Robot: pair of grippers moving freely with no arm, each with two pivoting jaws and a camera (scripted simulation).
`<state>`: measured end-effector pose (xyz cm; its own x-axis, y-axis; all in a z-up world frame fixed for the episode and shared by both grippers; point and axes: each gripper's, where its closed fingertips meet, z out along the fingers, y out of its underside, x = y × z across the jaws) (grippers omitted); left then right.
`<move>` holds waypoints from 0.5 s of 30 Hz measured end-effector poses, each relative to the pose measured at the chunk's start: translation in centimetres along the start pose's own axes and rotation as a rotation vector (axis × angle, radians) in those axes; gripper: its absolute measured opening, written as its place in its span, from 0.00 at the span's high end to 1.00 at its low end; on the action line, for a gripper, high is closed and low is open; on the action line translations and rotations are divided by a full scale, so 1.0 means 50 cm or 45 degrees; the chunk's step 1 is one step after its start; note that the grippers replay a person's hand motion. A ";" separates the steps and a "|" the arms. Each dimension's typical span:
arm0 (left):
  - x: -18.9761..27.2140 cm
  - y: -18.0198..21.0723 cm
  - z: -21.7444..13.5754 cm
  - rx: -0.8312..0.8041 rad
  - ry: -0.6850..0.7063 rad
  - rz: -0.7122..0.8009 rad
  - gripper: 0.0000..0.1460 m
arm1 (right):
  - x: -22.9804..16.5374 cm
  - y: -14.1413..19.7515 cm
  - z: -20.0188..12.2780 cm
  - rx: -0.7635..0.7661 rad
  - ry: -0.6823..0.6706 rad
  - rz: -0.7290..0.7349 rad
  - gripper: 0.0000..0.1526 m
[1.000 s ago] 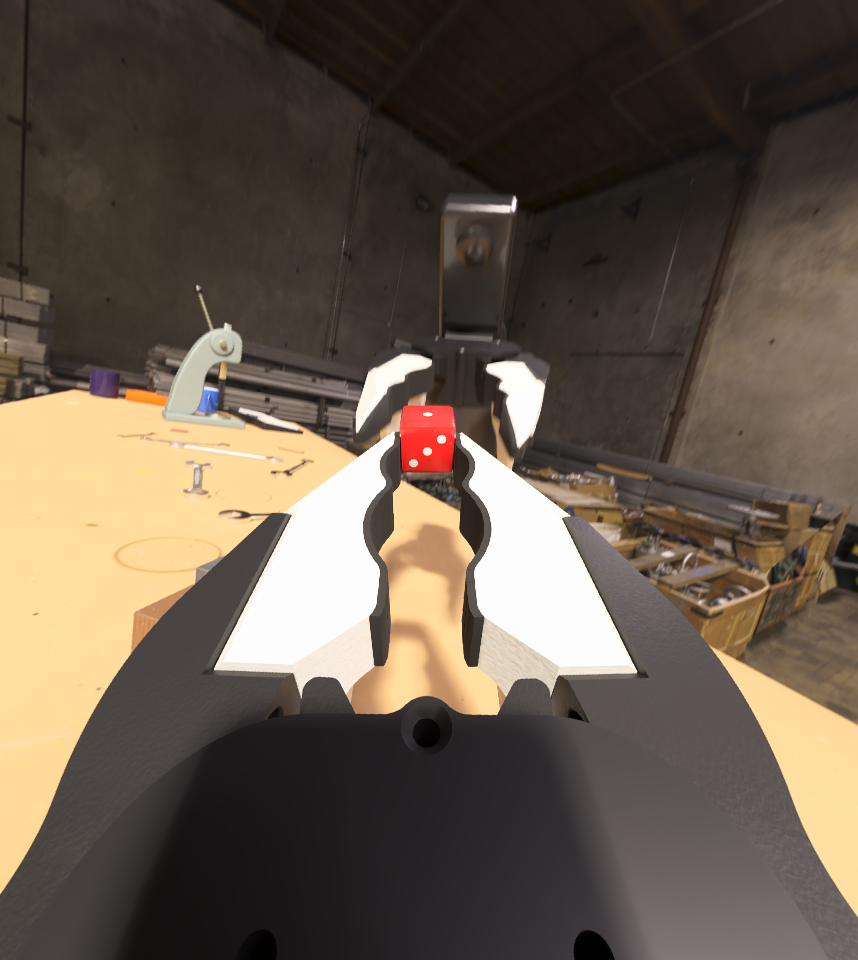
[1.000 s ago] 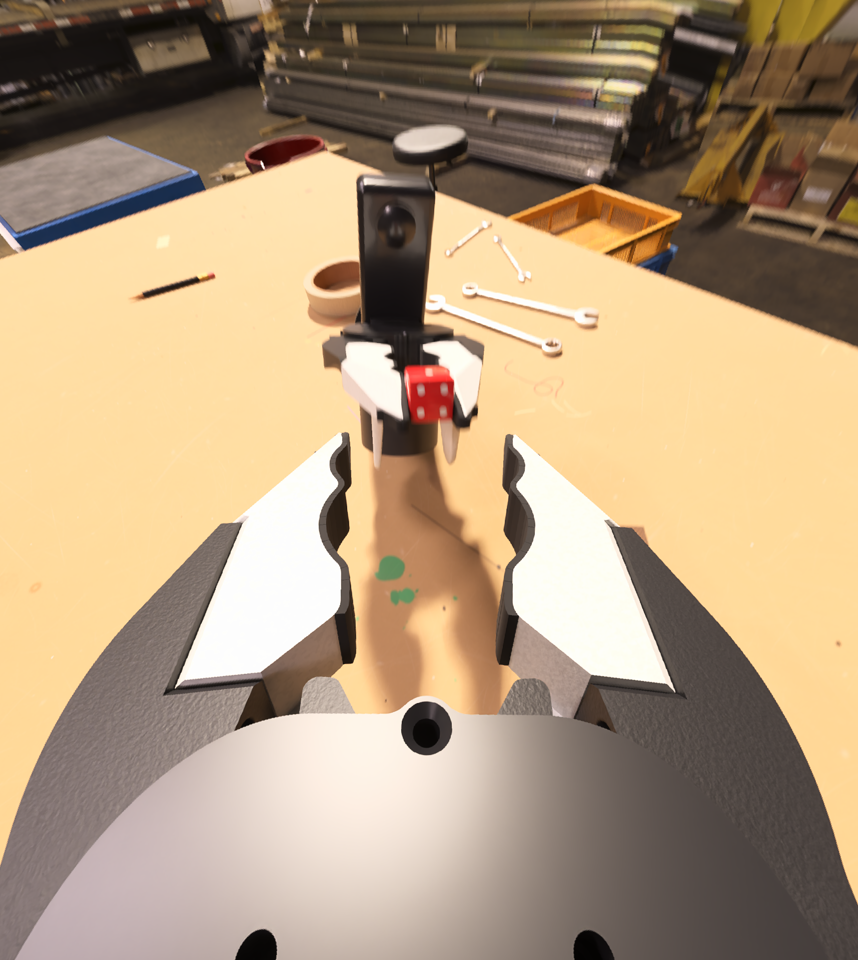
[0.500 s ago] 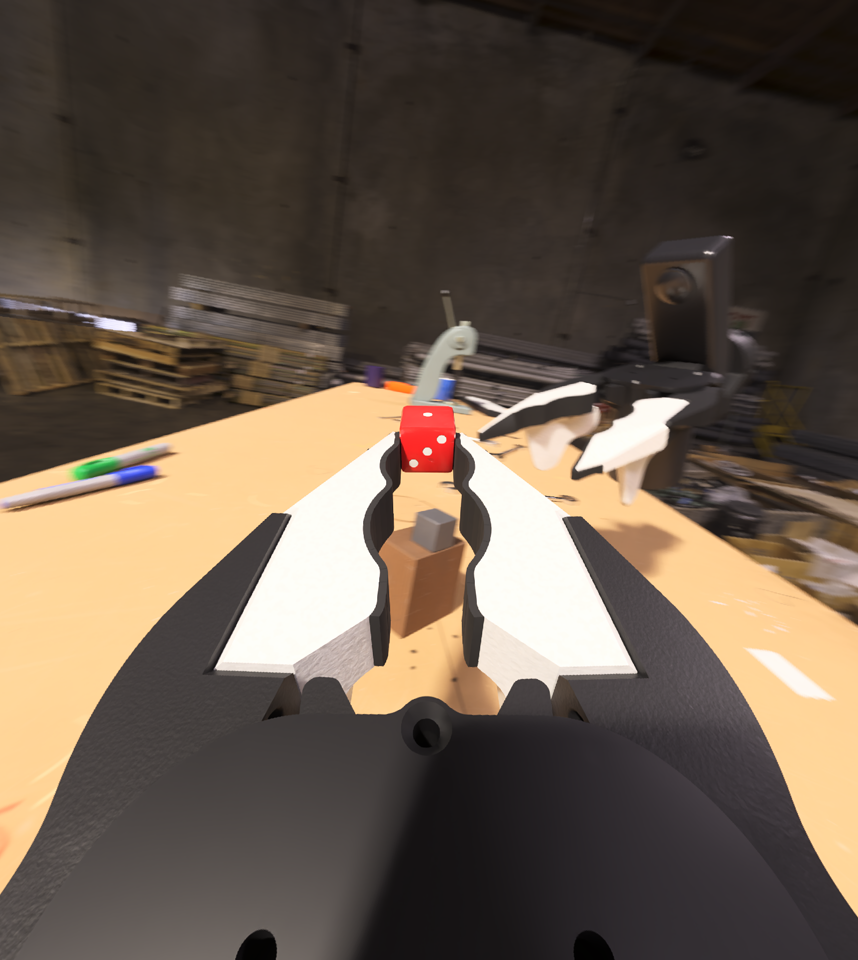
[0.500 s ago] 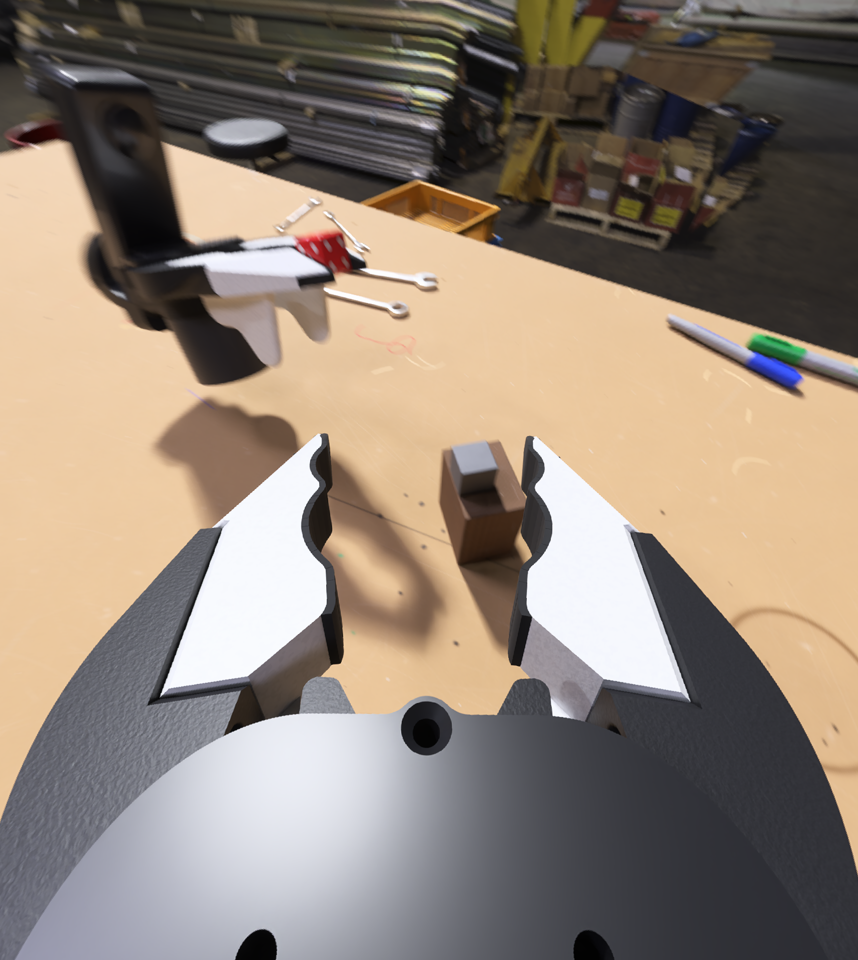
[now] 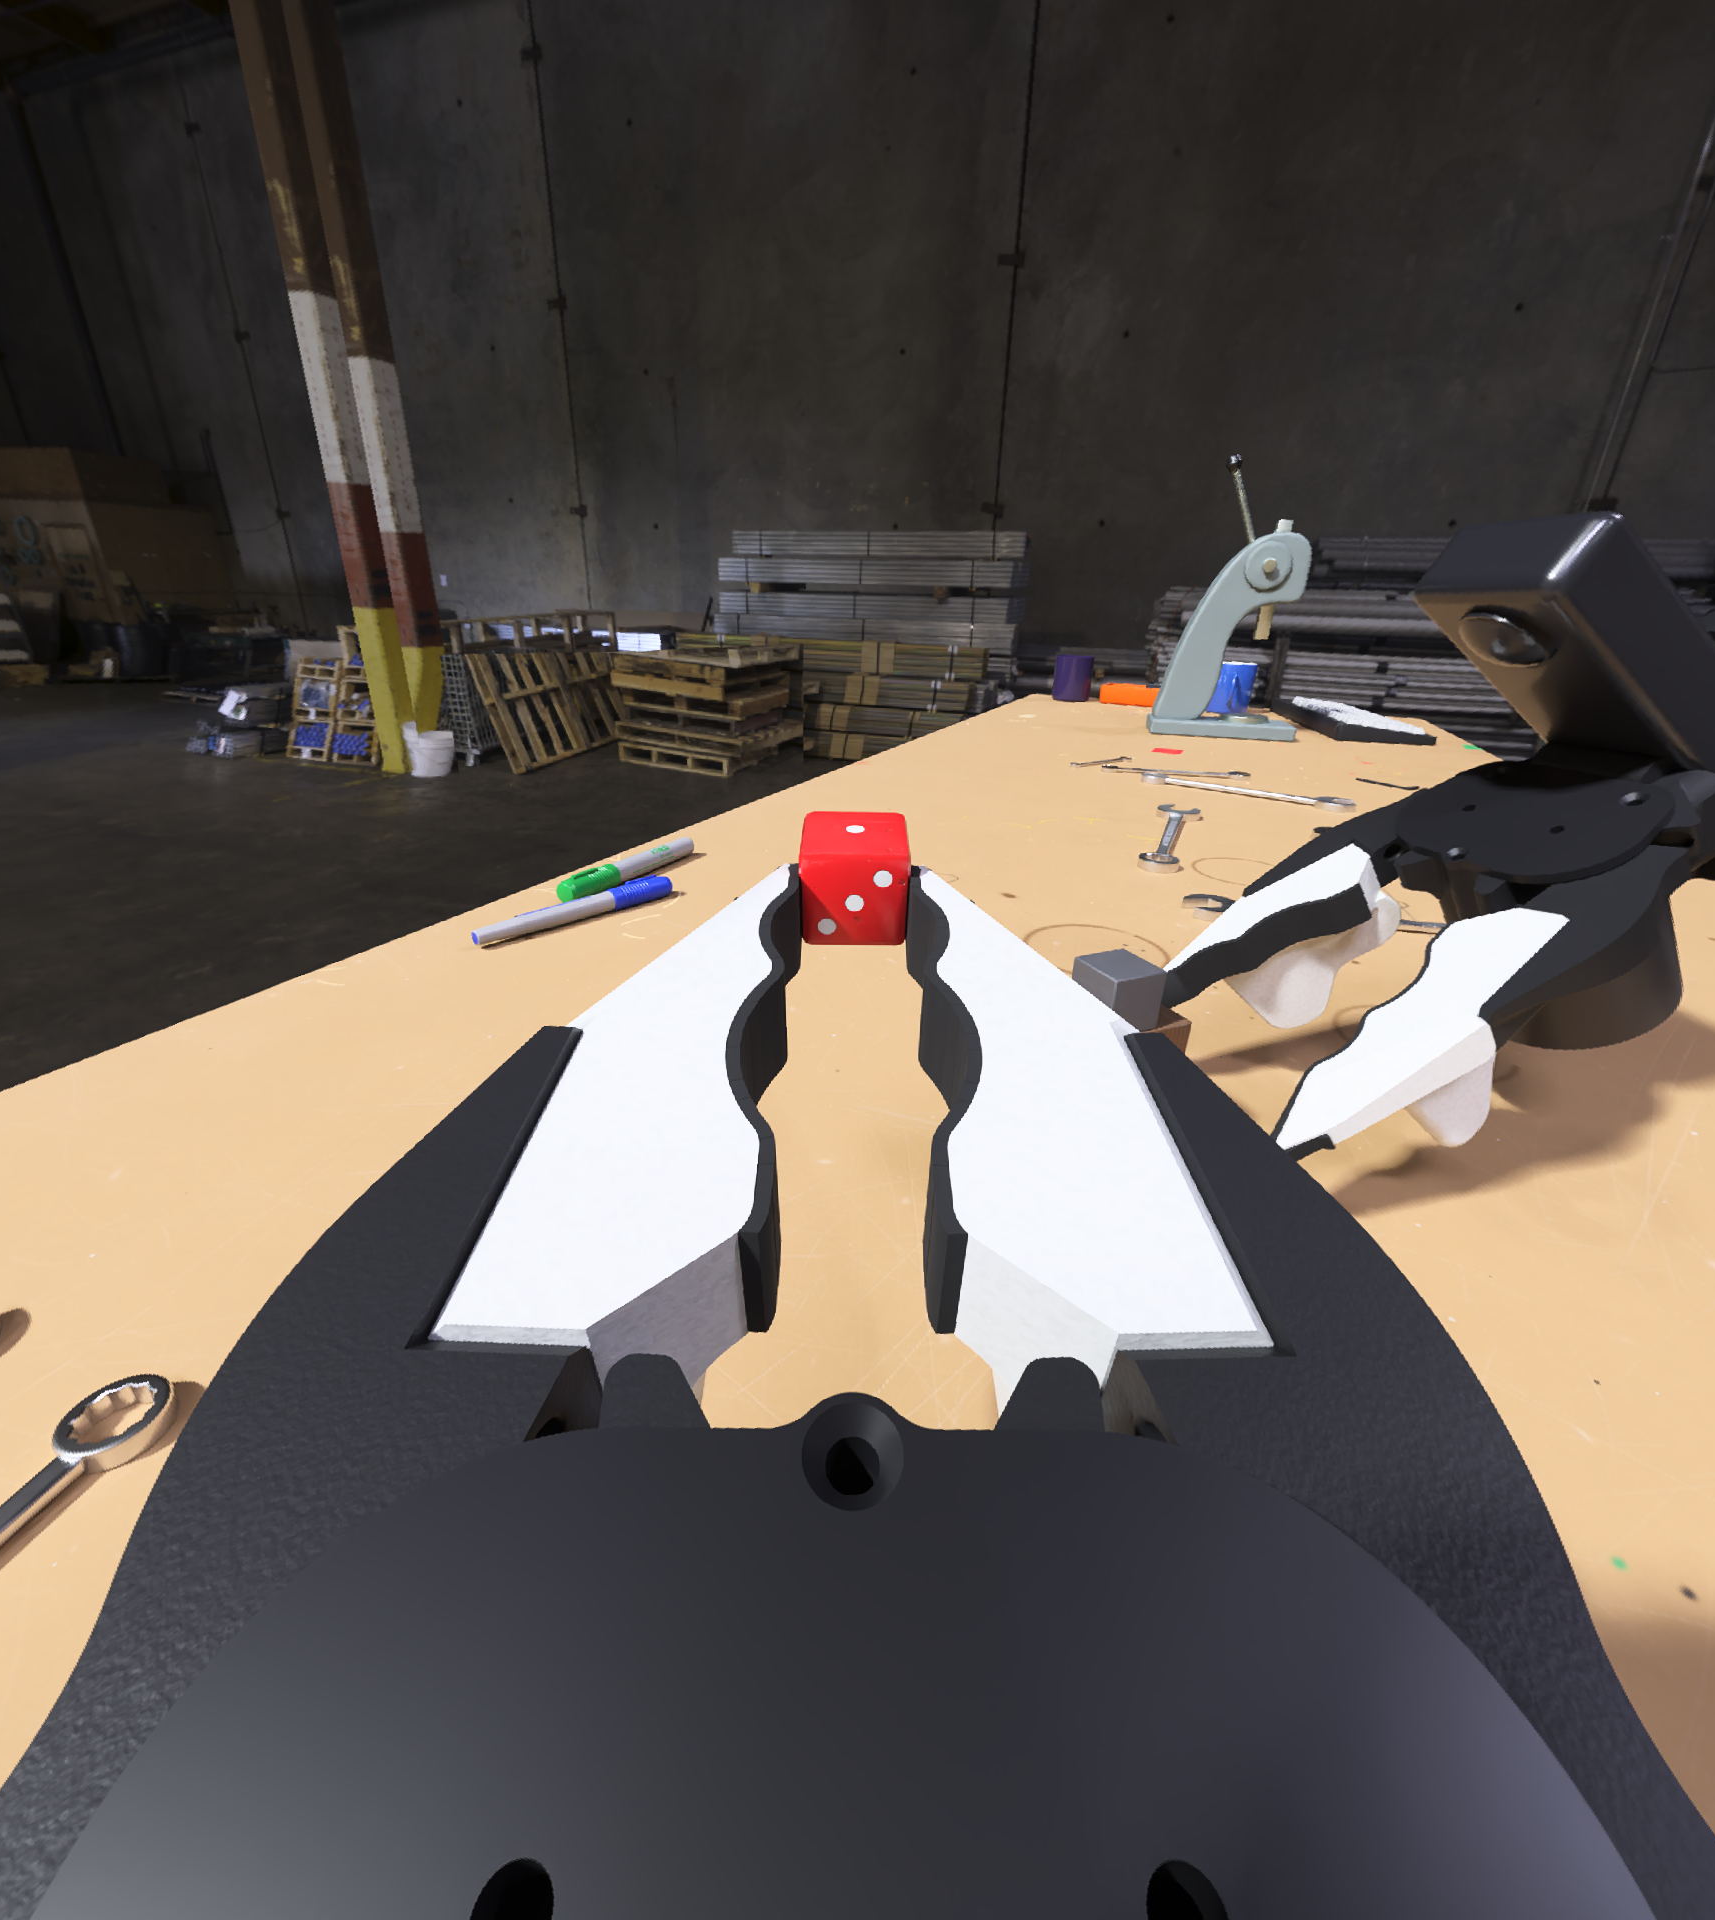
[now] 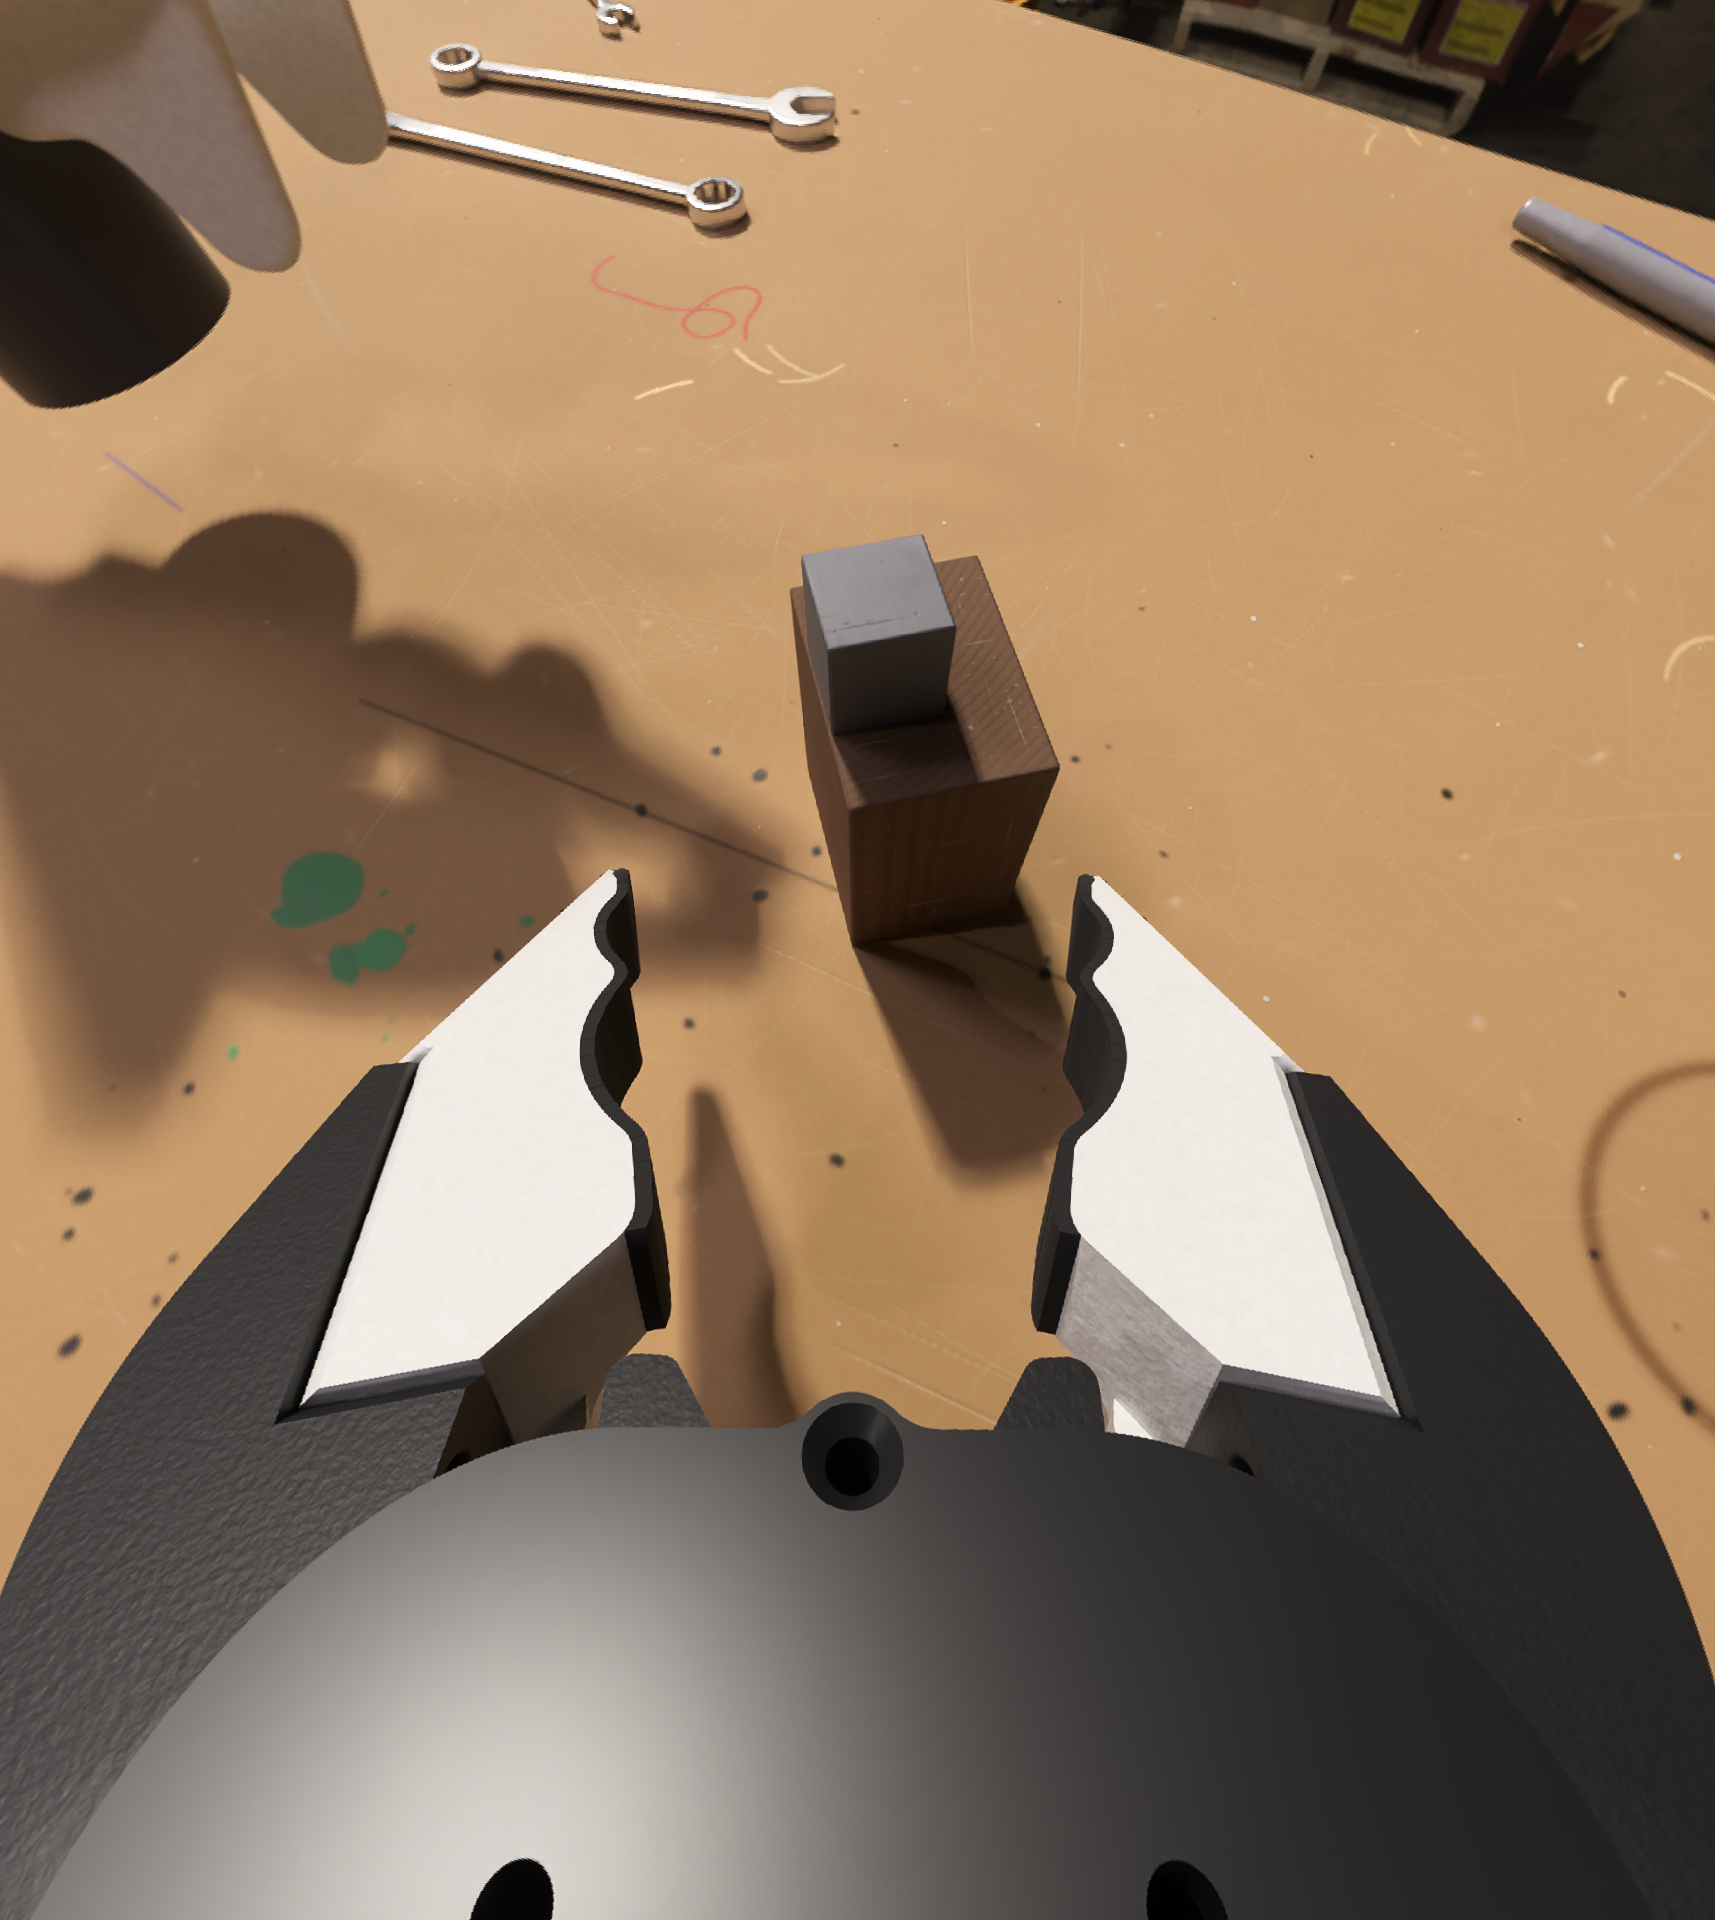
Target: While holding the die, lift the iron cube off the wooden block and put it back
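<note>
My left gripper (image 5: pixel 853 883) is shut on a red die (image 5: pixel 853 879) with white pips, held above the tan table. A grey iron cube (image 6: pixel 879 629) sits on the far part of a brown wooden block (image 6: pixel 931 821). My right gripper (image 6: pixel 853 883) is open and empty, its tips just short of the block, one each side. In the left wrist view the cube (image 5: pixel 1123 982) peeks out beside my right finger, with the right gripper (image 5: pixel 1237 1049) open over it. The block (image 5: pixel 1173 1031) is mostly hidden there.
Two wrenches (image 6: pixel 624 114) lie beyond the block, and markers (image 6: pixel 1684 296) at the far right. The left gripper's body (image 6: pixel 53 187) hangs at the top left. A wrench (image 5: pixel 22 1496) lies near left; a grey press (image 5: pixel 1232 644) stands far back.
My right gripper has moved closer and lower toward the block, which now sits centred ahead of its open fingers. My left gripper has swung left with the die still held.
</note>
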<state>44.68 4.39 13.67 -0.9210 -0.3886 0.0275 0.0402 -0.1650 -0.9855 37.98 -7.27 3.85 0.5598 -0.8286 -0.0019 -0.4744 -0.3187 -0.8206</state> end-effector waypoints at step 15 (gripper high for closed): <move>0.019 0.013 0.004 -0.067 0.146 0.014 0.87 | 0.079 -0.141 -0.088 -0.497 -0.071 -1.440 0.55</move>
<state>43.90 3.70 13.08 -0.9590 -0.2834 0.0003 0.0329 -0.1125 -0.9931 40.57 -10.32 12.13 0.8166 0.0294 0.5765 0.1370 -0.9800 -0.1441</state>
